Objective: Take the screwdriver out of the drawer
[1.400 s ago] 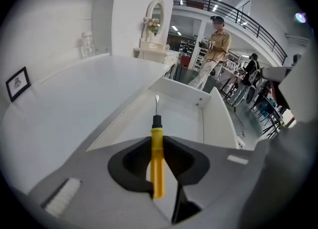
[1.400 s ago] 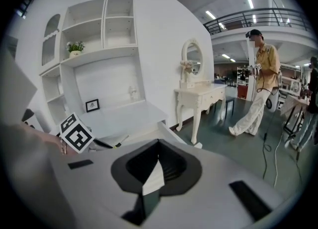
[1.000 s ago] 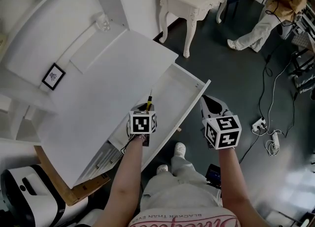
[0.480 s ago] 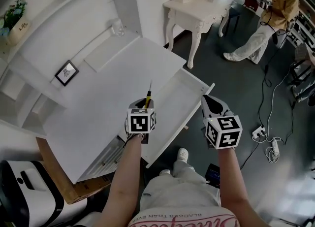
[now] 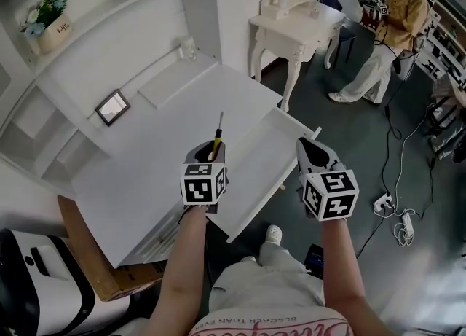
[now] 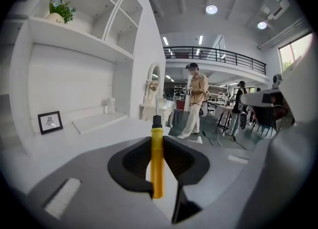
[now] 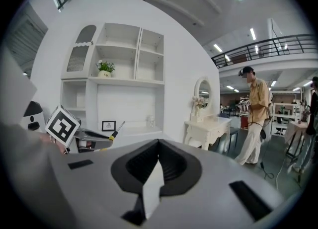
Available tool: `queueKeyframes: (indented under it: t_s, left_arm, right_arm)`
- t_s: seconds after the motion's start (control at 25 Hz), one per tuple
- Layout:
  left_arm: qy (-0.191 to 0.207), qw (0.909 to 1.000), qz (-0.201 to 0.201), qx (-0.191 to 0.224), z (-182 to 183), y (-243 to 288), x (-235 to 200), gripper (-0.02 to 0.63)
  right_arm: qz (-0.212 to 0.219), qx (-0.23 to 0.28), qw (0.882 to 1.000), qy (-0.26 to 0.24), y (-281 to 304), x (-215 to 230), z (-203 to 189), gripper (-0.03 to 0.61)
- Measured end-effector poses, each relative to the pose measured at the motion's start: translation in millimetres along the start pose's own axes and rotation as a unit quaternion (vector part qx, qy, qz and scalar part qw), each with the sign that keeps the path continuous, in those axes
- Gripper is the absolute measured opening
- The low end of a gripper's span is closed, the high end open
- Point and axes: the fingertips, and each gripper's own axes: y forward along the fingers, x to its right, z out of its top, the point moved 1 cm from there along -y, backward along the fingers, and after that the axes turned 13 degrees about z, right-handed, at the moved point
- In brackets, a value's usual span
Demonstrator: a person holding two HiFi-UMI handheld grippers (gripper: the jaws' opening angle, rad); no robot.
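A screwdriver (image 5: 216, 137) with a yellow handle and a thin metal shaft sticks out forward from my left gripper (image 5: 207, 154), which is shut on the handle. It hangs in the air above the white desk top (image 5: 138, 174), beside the open white drawer (image 5: 293, 119). In the left gripper view the handle (image 6: 157, 161) stands clamped between the dark pads (image 6: 134, 161). My right gripper (image 5: 314, 154) hovers over the drawer's front right corner, its jaws shut on nothing. From the right gripper view (image 7: 158, 143) the left gripper (image 7: 92, 137) and screwdriver (image 7: 117, 130) show at the left.
A framed picture (image 5: 112, 107), a glass (image 5: 187, 48) and a flat white board (image 5: 178, 81) sit at the back of the desk. A white dressing table (image 5: 295, 32) stands beyond. A person (image 5: 378, 43) stands at the far right. Cables and a power strip (image 5: 384, 181) lie on the floor.
Both grippers have risen. The left one has carried the screwdriver up from over the drawer to above the desk top; more of the shelves and room shows now.
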Motion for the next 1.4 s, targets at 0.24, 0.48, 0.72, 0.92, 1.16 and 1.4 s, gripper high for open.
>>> queueKeyframes:
  t_s: [0.24, 0.48, 0.72, 0.92, 1.16, 1.4]
  left_arm:
    - [-0.014, 0.9986, 0.007, 0.051, 22.0, -33.6, -14.9, 0.083]
    - [-0.018, 0.9941, 0.022, 0.104, 50.6, -63.4, -30.8, 0.082]
    - [-0.016, 0.9844, 0.050, 0.168, 87.4, -95.5, -45.6, 0.083]
    - [-0.001, 0.9720, 0.075, 0.222, 120.6, -132.5, -47.8, 0.083]
    - [0.000, 0.9570, 0.107, 0.270, 151.5, -181.9, -44.2, 0.083]
    - [0.010, 0.9445, 0.129, 0.302, 172.9, -220.3, -30.9, 0.083]
  right_arm:
    - [-0.007, 0.055, 0.997, -0.044, -15.1, -28.8, 35.5, 0.006]
    - [0.001, 0.097, 0.991, -0.093, -23.5, -51.6, 75.1, 0.006]
    - [0.027, 0.130, 0.983, -0.126, -26.0, -69.6, 112.0, 0.006]
    - [0.043, 0.158, 0.977, -0.139, -36.1, -77.4, 136.4, 0.006]
    - [0.068, 0.180, 0.970, -0.152, -54.7, -86.2, 158.7, 0.006]
    - [0.089, 0.200, 0.960, -0.174, -77.1, -94.7, 173.8, 0.006]
